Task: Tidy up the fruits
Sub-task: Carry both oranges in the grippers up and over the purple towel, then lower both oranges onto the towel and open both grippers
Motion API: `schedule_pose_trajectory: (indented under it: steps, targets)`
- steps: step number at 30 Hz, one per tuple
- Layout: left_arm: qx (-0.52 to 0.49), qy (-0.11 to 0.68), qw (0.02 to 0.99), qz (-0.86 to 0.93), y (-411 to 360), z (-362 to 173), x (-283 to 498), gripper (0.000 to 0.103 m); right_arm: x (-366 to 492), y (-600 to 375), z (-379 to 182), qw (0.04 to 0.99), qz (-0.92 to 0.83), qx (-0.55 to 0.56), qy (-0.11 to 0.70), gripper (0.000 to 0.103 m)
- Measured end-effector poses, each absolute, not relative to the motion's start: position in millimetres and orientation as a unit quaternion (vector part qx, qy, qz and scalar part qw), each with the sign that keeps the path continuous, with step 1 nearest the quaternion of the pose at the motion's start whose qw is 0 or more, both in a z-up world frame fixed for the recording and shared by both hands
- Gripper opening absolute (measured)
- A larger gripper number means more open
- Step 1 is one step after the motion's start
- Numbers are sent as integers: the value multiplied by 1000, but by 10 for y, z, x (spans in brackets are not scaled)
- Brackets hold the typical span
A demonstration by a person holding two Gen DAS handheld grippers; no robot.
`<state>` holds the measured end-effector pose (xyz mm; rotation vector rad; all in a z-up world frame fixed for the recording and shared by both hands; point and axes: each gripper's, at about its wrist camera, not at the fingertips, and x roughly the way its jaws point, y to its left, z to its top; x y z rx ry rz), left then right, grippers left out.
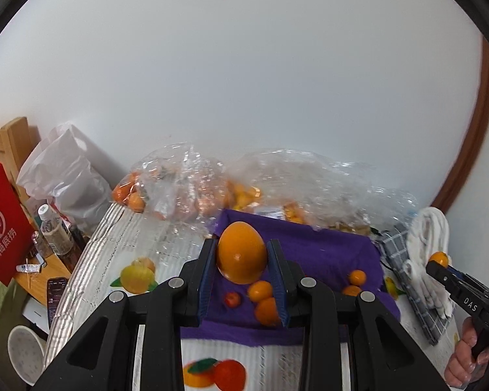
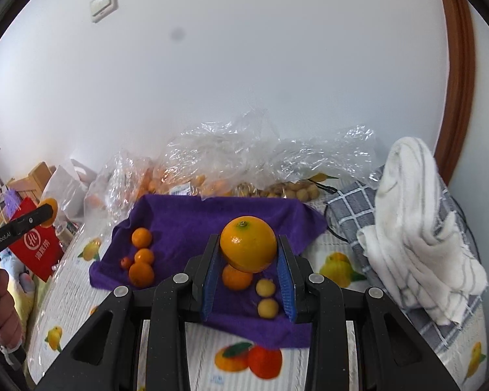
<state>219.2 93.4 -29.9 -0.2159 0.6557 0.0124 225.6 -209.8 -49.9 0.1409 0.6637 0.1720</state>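
Observation:
A purple cloth (image 1: 329, 254) (image 2: 192, 221) lies on the fruit-print table cover. My left gripper (image 1: 243, 244) is shut on a large orange (image 1: 242, 260) held above the cloth. My right gripper (image 2: 249, 241) is shut on another large orange (image 2: 248, 247), also above the cloth. Small oranges (image 2: 141, 255) and a tiny red fruit (image 2: 125, 262) lie together on the cloth's left part. One orange (image 2: 236, 278) and two yellow fruits (image 2: 266, 298) lie below the right gripper. Each gripper shows at the edge of the other's view, the right gripper (image 1: 438, 262) and the left gripper (image 2: 49, 211).
Clear plastic bags (image 1: 185, 182) (image 2: 218, 163) with more fruit stand behind the cloth against the wall. Folded towels (image 2: 414, 228) pile up at the right. At the left are a red bag (image 1: 3, 224), bottles (image 1: 53, 228), a phone (image 1: 57, 290) and a white bowl (image 1: 24, 352).

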Motion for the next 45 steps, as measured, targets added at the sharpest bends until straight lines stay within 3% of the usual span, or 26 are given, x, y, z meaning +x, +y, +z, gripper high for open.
schedule_pose_trajectory:
  steps: [13,29,45]
  targets:
    - [-131,371,919,6,1080,-740,2777,30,2959,-2232,-852,927,79,97,353,33]
    - [-95,456,884,-30,369,-1323,3525,30,3608,-2110,-1494,897,74,88,427,33]
    - [-54,487,871,-42,-22,-1703,3604,30,3736,-2024,-1727,887,64,59,453,33]
